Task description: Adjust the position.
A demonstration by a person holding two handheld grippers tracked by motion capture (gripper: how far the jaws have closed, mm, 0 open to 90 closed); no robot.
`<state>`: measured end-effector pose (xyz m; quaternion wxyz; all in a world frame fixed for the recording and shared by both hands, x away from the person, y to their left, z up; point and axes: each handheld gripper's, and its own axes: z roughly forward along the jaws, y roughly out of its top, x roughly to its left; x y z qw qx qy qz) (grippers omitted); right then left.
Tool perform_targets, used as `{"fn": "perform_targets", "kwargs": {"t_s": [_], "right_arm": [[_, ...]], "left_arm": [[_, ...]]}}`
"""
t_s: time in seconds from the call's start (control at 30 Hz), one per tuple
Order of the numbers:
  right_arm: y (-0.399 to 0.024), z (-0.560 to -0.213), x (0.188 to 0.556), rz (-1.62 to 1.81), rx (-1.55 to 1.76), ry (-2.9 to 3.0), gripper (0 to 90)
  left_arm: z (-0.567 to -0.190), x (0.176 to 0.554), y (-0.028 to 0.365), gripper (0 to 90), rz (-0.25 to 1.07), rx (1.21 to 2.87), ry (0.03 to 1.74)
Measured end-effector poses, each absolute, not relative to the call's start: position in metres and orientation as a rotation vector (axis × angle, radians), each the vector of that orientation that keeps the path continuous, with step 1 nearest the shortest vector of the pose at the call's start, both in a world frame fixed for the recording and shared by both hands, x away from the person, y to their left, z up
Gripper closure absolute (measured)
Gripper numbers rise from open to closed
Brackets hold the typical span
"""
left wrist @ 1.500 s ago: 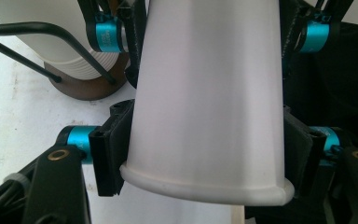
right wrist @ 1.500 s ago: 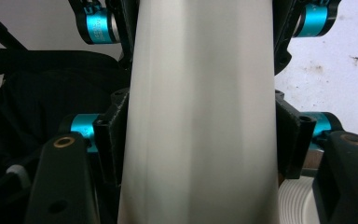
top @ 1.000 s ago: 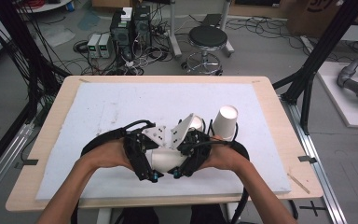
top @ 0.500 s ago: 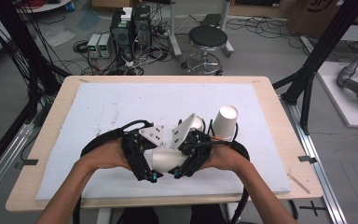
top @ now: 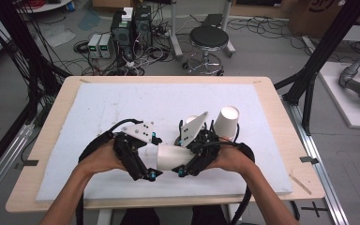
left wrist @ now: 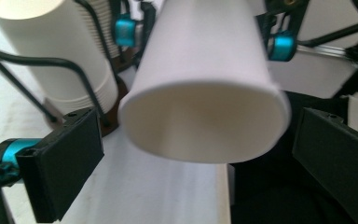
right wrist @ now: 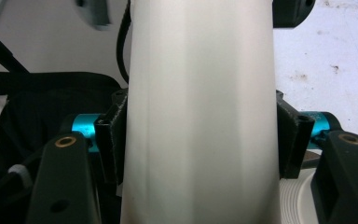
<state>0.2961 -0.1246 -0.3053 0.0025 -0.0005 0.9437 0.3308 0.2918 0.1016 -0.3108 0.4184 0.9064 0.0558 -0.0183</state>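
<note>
Nothing much has shifted since before | right gripper (right wrist: 200, 144) stays clamped on cup (top: 171, 157), held level above the mat (top: 98, 108) | left gripper (left wrist: 205, 154) wide, jaws flanking the cup's rim, not pressing | stack (top: 226, 123) stands just beyond | handover seems pending.

Even, bright overhead light with soft shadows on the tabletop (top: 122, 103); both gripper views are blurred up close, and the high view is slightly soft.
</note>
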Motion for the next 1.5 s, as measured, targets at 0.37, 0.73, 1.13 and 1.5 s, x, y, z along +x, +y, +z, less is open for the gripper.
{"fn": "perform_targets", "kwargs": {"t_s": [0.37,0.73,1.13,1.5], "right_arm": [[-0.135,-0.306,0.295,1.093,0.025,2.942,34.8],[-0.142,-0.308,0.295,1.152,0.038,2.912,34.8],[-0.152,-0.316,0.292,1.268,0.086,2.869,34.7],[-0.160,-0.327,0.290,1.384,0.132,2.832,34.6]], "left_arm": [[-0.317,0.291,0.116,1.7,-0.050,2.209,0.182],[-0.321,0.289,0.120,1.7,-0.048,2.145,0.182],[-0.339,0.286,0.124,1.7,-0.075,1.999,0.206],[-0.354,0.281,0.118,1.7,-0.098,1.848,0.211]]}}
